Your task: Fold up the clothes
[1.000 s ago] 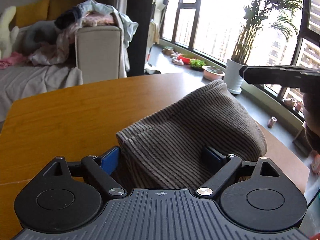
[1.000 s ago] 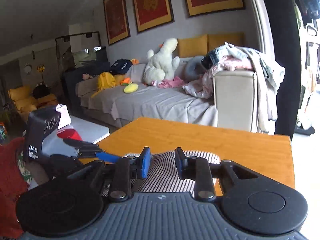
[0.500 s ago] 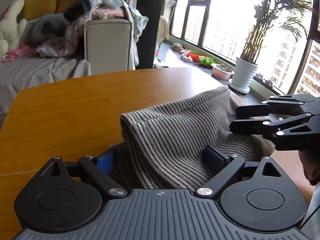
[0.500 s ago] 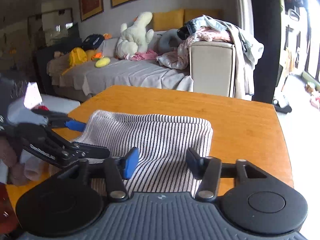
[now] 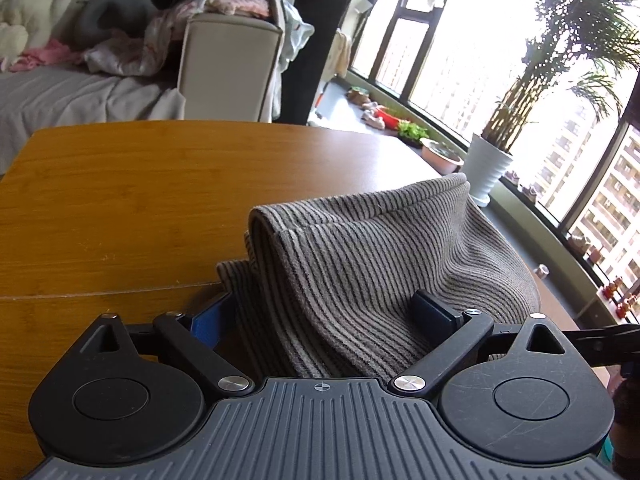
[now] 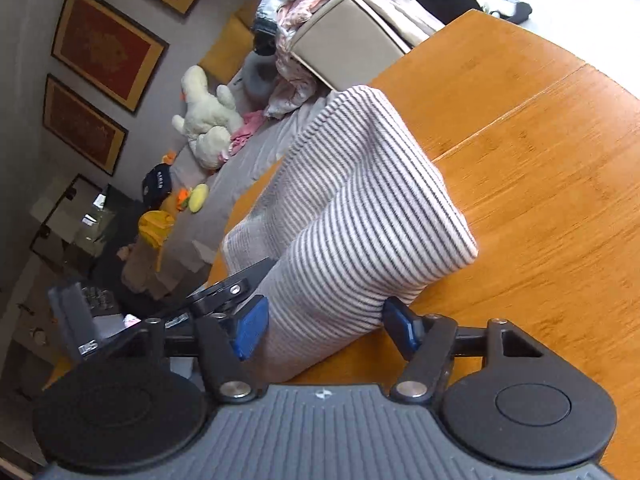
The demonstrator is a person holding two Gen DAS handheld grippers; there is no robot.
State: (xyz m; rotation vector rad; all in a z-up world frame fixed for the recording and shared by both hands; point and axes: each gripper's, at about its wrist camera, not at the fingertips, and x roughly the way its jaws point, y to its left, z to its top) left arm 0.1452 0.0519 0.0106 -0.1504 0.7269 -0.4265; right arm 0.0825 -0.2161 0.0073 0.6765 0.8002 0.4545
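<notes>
A grey-and-white striped garment (image 5: 372,256) lies folded in a thick bundle on the wooden table (image 5: 120,200). My left gripper (image 5: 320,316) has its jaws spread wide, one on each side of the bundle's near end; the cloth bulges between them. In the right wrist view the same garment (image 6: 360,208) rises between the spread jaws of my right gripper (image 6: 326,322), which is tilted. The left gripper's body (image 6: 224,296) shows just behind the cloth at the left. The right gripper's fingers (image 5: 600,340) show at the right edge of the left wrist view.
The table's far edge and a seam (image 6: 520,112) run across the wood. Beyond stand a sofa with piled clothes (image 5: 224,0) and plush toys (image 6: 208,120). A potted plant (image 5: 488,168) stands by the windows at the right.
The right gripper has rolled and come closer, so the bundle now sits between its jaws. The left gripper moved slightly forward; the bundle's top fold has slumped.
</notes>
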